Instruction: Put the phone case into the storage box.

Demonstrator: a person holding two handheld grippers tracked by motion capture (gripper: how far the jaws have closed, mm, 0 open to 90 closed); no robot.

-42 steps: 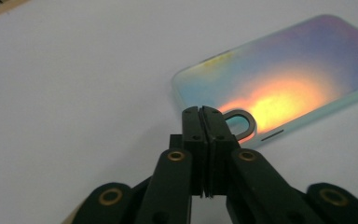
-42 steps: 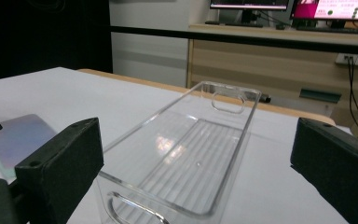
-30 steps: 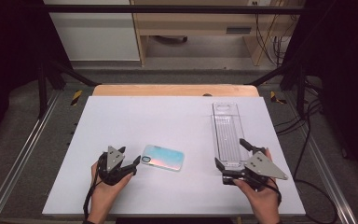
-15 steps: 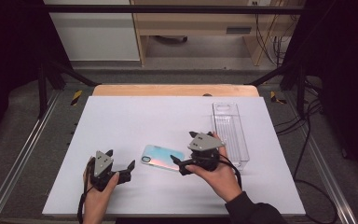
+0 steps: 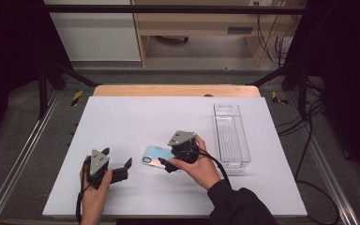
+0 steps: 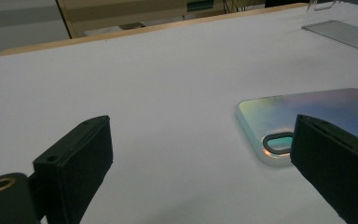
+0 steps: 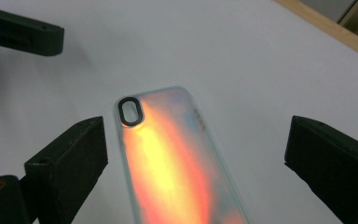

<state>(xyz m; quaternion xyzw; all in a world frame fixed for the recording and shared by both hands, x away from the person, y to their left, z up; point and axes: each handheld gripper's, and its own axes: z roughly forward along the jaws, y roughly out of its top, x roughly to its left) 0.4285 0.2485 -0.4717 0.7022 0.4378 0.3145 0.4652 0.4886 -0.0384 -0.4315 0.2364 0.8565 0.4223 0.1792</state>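
While my right gripper (image 5: 165, 165) hangs over the near end of the iridescent phone case (image 5: 155, 156), its jaws stand apart on either side of the case and have just been closing in, though in the right gripper view the pads (image 7: 70, 156) are clear of the case (image 7: 177, 163) on both flanks, so nothing is grasped. Case lies flat on the white table (image 5: 136, 117), back side up, roughly mid-table toward my edge; the black-ringed camera cutout (image 7: 129, 111) sits at the end pointing toward my left gripper (image 5: 125, 169). Left gripper rests low near the table by my left hand (image 5: 93, 187), well apart from the case, jaws having just been opening and now spread wide with bare table between them. From the left gripper view the case's cutout corner (image 6: 279, 142) shows just past the right-hand jaw, not between the two. Clear plastic tray (image 5: 232, 136) lies lengthwise near the right edge of the table, just beside my right hand (image 5: 199, 168) but apart from the case. Case surface reflects orange and yellow in the right gripper view, pale blue-green from above
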